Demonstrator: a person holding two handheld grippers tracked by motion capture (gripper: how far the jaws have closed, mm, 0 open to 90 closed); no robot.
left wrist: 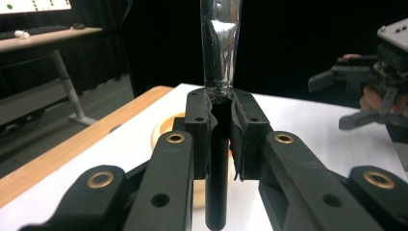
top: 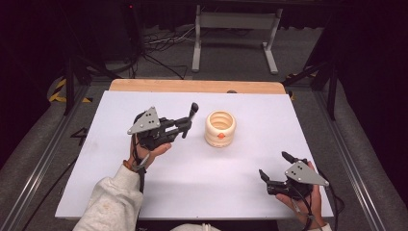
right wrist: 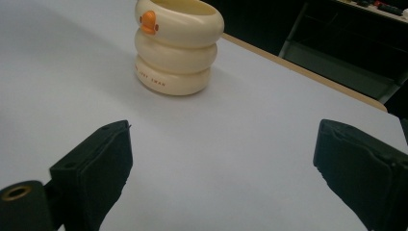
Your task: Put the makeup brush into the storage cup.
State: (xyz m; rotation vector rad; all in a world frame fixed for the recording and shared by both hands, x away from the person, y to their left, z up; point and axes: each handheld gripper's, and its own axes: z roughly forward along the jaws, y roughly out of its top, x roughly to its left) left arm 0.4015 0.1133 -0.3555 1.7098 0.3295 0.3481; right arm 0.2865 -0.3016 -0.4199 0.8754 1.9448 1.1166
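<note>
Sleeve first: a light grey fleece sleeve (top: 108, 202) comes up from the bottom left of the high view, and the hand above it carries the left gripper (top: 186, 126), sitting left of centre over the white table top (top: 96, 159). Its jaws are clamped tight on a slim black stick-like tool (top: 192, 113), which pokes up and to the right out of the pads. In the left gripper view the same tool (left wrist: 219, 57) runs straight up the middle of the frame, pinched between the two black pads, lower end hanging down past them; the upper part looks wrapped in something shiny, maybe tape or film, hard to say from here.

Just right of the tool, around the centre of the high view, stands a cream ribbed ring-stacked cup with an orange duck beak on its side (top: 220, 129), upright and not touched by anything. It's in the upper left of the right gripper view too (right wrist: 175, 45).

Over in the lower right of the high view, the right gripper (top: 274, 169) rests low near the table's front edge, jaws spread wide apart with nothing between them, well apart from the cup.
</note>
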